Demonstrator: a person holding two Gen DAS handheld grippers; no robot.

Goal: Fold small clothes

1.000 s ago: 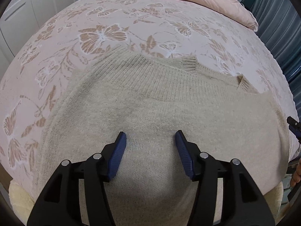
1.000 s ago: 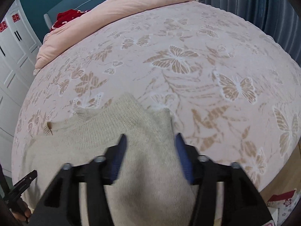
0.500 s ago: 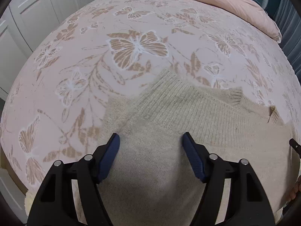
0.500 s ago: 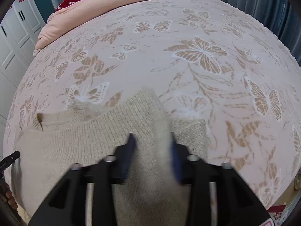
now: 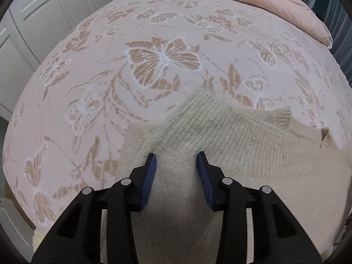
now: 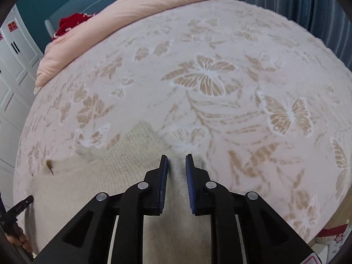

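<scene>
A beige knit sweater (image 5: 231, 145) lies on the pink butterfly-print bedspread (image 5: 162, 57), one side folded over with a ribbed edge on top. My left gripper (image 5: 176, 160) hangs just over the sweater's left side, its jaws partly closed with knit bunched between the blue pads. In the right wrist view the sweater (image 6: 110, 171) lies lower left. My right gripper (image 6: 176, 161) is nearly shut, pinching a ridge of the sweater's right edge between its pads.
A pink duvet roll (image 6: 136, 11) lies along the far edge of the bed, with a red item (image 6: 70, 22) behind it. White wardrobe doors (image 5: 33, 22) stand at the left. Blue-grey curtains (image 6: 297, 0) hang at the right. The other gripper's tip (image 6: 19, 204) shows at the lower left.
Both grippers moved outward to the sweater's side edges. The right jaws closed from wide open onto the knit. The left jaws narrowed over the fabric.
</scene>
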